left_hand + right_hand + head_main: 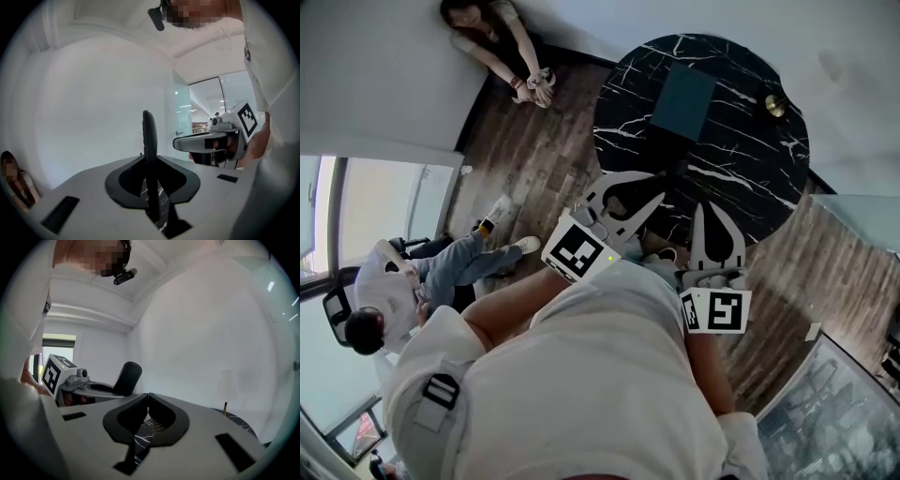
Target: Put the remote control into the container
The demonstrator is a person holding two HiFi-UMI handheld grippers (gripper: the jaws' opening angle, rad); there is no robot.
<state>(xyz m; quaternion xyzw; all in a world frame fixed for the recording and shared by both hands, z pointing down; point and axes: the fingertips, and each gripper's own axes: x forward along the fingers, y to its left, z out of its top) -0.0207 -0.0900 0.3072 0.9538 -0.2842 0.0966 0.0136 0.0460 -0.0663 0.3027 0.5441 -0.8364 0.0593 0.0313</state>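
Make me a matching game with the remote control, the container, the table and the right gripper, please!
Things:
1. remote control
2. container
3. table
4. right gripper

Descriptions:
A. teal
B. jaws together, nothing in them
C. black with white veins
D. clamped upright in the left gripper

Pairs: 1-D, 2-A, 3-C, 4-B

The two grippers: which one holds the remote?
The left gripper holds it: the remote is clamped between its fingers. The right gripper has its fingers closed together with nothing between them.
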